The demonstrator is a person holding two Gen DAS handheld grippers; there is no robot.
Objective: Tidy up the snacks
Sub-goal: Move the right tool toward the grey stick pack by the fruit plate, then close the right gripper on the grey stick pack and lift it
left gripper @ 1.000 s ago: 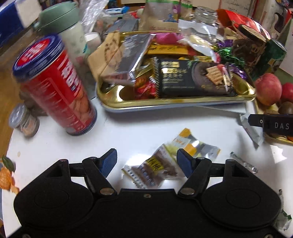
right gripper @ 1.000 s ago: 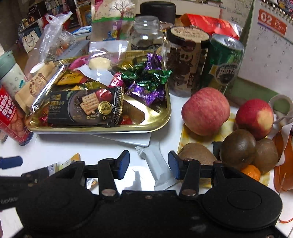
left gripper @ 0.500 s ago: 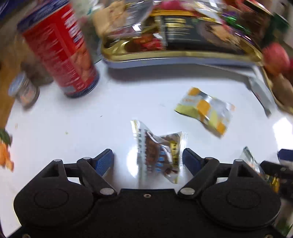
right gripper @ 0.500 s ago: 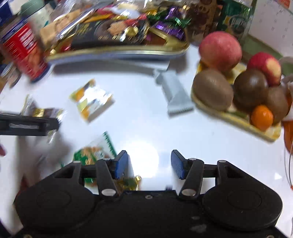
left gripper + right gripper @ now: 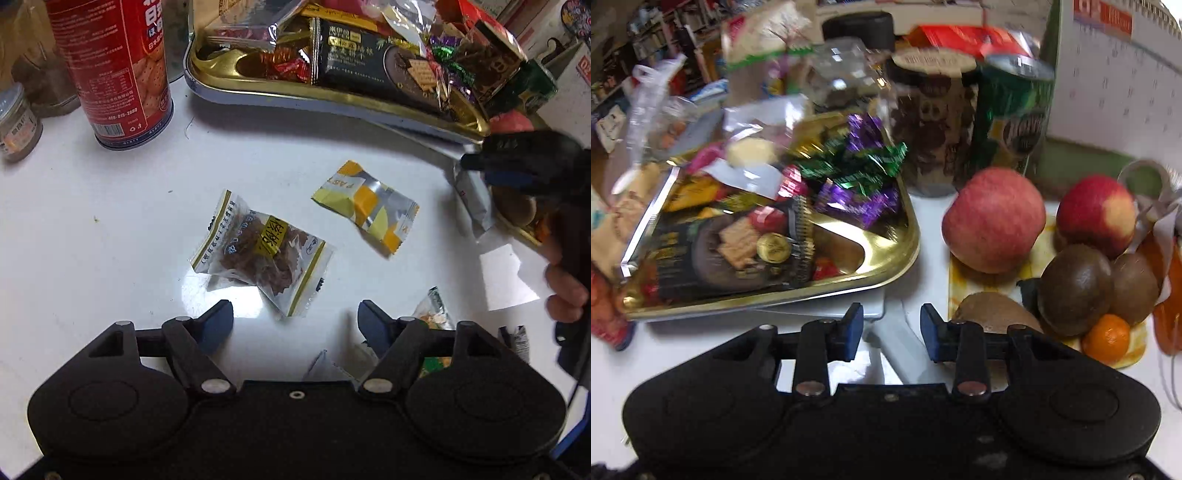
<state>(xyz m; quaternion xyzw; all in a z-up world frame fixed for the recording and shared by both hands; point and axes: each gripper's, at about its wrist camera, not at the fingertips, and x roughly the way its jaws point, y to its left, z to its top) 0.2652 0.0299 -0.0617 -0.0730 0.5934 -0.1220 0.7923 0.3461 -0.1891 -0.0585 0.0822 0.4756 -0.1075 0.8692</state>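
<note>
A gold tray (image 5: 332, 98) heaped with wrapped snacks sits at the back of the white table; it also shows in the right wrist view (image 5: 886, 273). Loose on the table lie a clear packet of brown snack (image 5: 262, 254), a yellow and silver packet (image 5: 365, 205), a green packet (image 5: 434, 317) and a white packet (image 5: 474, 195). My left gripper (image 5: 295, 326) is open and empty, just short of the brown packet. My right gripper (image 5: 891, 326) is open, with its fingers either side of the white packet (image 5: 905, 347).
A red biscuit tin (image 5: 114, 70) and a small jar (image 5: 16, 125) stand at the left. A plate of apples, kiwis and an orange (image 5: 1049, 258) sits at the right. A brown jar (image 5: 934, 122), a green can (image 5: 1015, 118) and a calendar (image 5: 1115, 81) stand behind.
My right gripper has swung back from the table middle to the white packet beside the tray. My left gripper has pulled back a little from the brown packet.
</note>
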